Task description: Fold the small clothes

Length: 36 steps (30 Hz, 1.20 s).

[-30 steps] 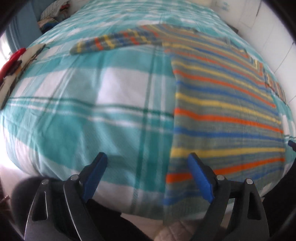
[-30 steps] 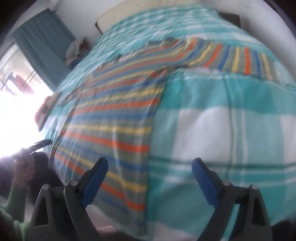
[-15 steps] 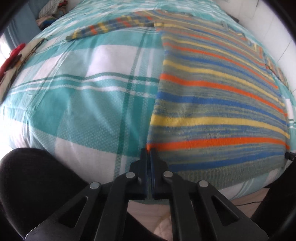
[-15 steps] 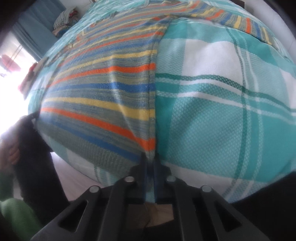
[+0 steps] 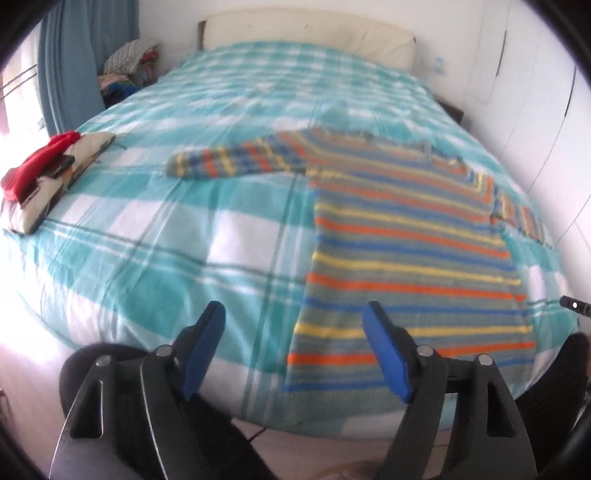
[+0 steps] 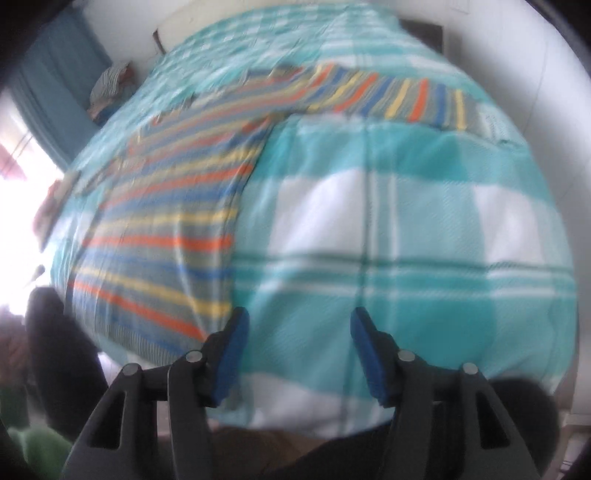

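The striped sweater (image 5: 402, 236) lies flat on the bed (image 5: 155, 236), body spread toward the foot edge, hem nearest me. One sleeve (image 5: 236, 162) stretches out sideways across the teal-and-white checked cover; in the right wrist view the other sleeve (image 6: 399, 96) runs off toward the far side.

My left tool (image 5: 295, 347) hovers over the foot edge of the bed with its jaws spread wide. They have just been opening, and nothing sits between the blue pads (image 5: 386, 354): the sweater's lower corner lies beyond and below them, not gripped.

My right tool (image 6: 297, 354) is about halfway apart, its jaws also just opened, empty as well. The sweater's side edge runs just left of its left pad (image 6: 231, 354), and only bare cover shows in the gap. That view is blurred.

Farther out, a folded pile topped with something red (image 5: 40, 166) rests on the bed's left edge. A heap of clothes (image 5: 125, 62) sits beside the blue curtain (image 5: 70, 62) near the headboard (image 5: 306, 33).
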Each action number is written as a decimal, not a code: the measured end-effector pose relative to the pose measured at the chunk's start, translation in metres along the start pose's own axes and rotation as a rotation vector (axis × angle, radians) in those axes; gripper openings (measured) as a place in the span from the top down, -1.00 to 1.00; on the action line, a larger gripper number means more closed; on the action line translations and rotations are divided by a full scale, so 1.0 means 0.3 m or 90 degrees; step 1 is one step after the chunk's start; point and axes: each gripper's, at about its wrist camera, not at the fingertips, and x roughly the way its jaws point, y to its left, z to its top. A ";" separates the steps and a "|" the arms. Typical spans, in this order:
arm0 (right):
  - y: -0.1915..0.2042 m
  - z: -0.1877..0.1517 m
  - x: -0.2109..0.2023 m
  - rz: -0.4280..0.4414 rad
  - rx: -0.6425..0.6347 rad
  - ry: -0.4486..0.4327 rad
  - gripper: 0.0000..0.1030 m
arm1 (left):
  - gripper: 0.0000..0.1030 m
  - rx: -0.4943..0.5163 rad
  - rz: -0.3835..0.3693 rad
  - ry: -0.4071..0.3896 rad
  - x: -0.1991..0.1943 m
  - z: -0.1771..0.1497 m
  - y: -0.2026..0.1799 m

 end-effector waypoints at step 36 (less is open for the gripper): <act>-0.418 0.685 0.182 -0.120 0.138 -0.110 0.89 | -0.74 0.011 0.022 -0.052 0.345 0.057 -0.161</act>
